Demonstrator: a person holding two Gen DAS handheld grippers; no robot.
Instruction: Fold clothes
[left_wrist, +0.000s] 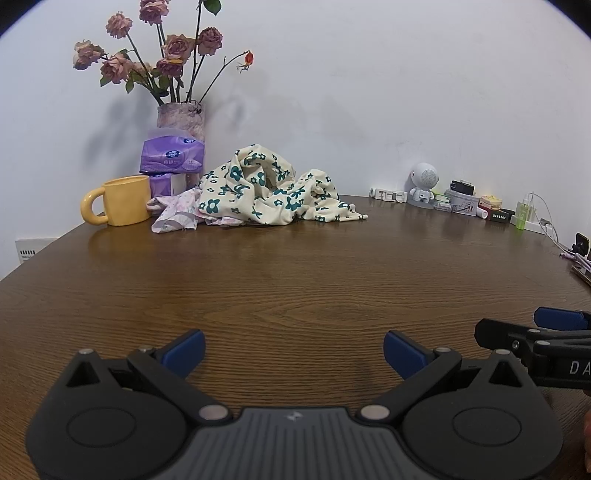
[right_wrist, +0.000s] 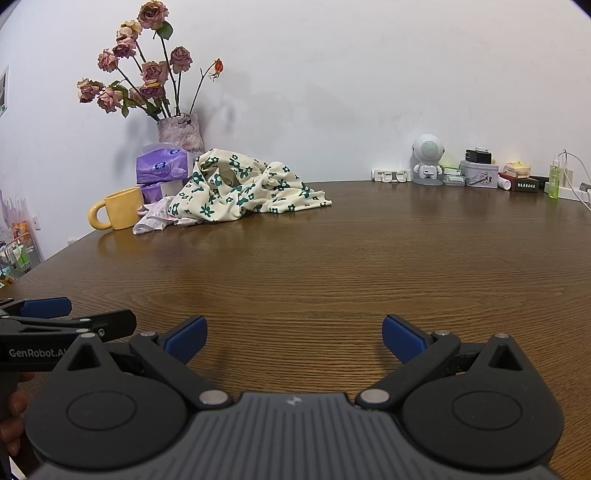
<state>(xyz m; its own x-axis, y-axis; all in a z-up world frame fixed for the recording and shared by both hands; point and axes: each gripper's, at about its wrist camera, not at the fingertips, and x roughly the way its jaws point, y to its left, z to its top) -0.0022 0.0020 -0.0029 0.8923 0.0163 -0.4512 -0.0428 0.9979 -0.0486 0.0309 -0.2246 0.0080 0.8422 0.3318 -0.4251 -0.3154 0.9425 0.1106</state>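
White wall backs a brown wooden table that fills both views. Going from the left along the far edge: a yellow mug stands with its handle turned left; just behind it sits a stack of purple tissue packs, and behind those a vase of dried pink roses. Beside the mug lies a crumpled pale pink garment, touching and partly under a heaped cream cloth printed with green flowers. Both clothes are unfolded, well apart from the grippers, at the far left-centre of the table.

Further right, against the wall, stand a small white robot figure, a tin with a black charger on top, some small boxes, and a green spray bottle next to white cables.

Near the front edge, the left gripper hovers over bare wood with its blue-padded fingers spread wide, holding nothing. The right gripper is just beside it, likewise spread wide and empty. Each shows at the edge of the other's view, and part of a hand is visible at the lower left of the right wrist view.
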